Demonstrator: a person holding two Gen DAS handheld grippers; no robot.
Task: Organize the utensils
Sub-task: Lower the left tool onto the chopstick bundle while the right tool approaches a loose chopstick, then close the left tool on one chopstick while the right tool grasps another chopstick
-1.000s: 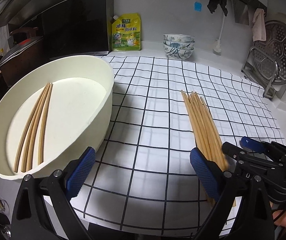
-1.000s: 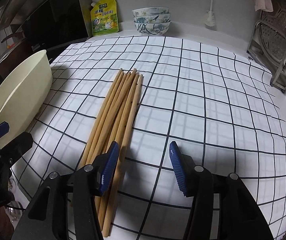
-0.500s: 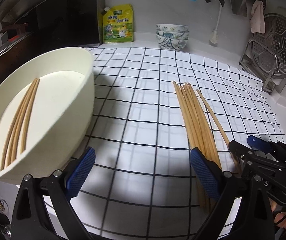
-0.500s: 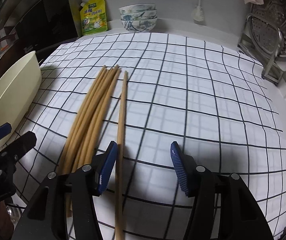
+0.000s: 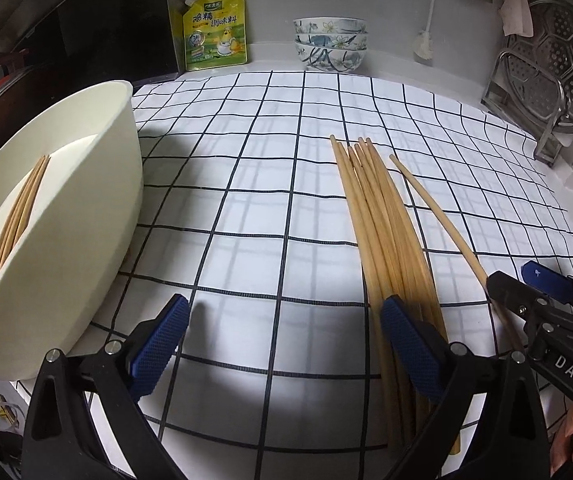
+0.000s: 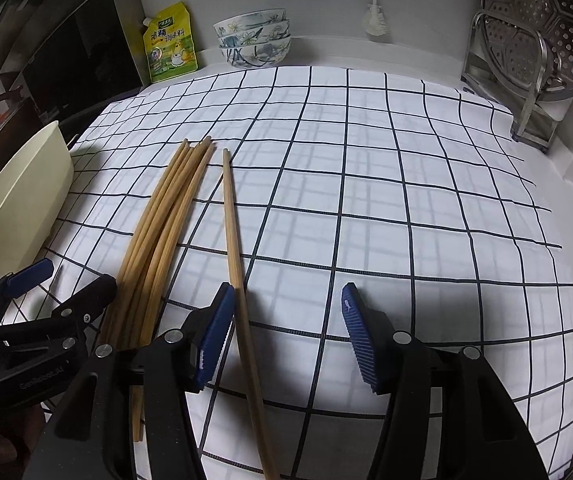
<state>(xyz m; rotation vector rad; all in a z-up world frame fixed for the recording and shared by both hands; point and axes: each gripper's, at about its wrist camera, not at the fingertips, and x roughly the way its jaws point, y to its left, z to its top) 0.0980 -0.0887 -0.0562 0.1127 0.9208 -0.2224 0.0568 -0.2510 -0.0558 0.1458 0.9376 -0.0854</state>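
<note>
A white cloth with a black grid (image 5: 270,200) covers the desk, with stacked floral bowls (image 5: 329,43) and a yellow pouch (image 5: 215,29) at the wall. Pale wooden chopsticks (image 5: 382,232) lie bundled on the cloth; one single chopstick (image 6: 235,256) lies apart, more in the cream tub (image 5: 66,216). Left claw (image 5: 282,348) gapes empty; right claw (image 6: 284,336) half-open, straddling the single stick, pads not pressing it.

We see our right tool (image 6: 284,336) standing open over the checked cloth (image 6: 366,200), one loose chopstick (image 6: 233,248) passing just beside its left pad, apart from the chopstick bundle (image 6: 158,240).
</note>
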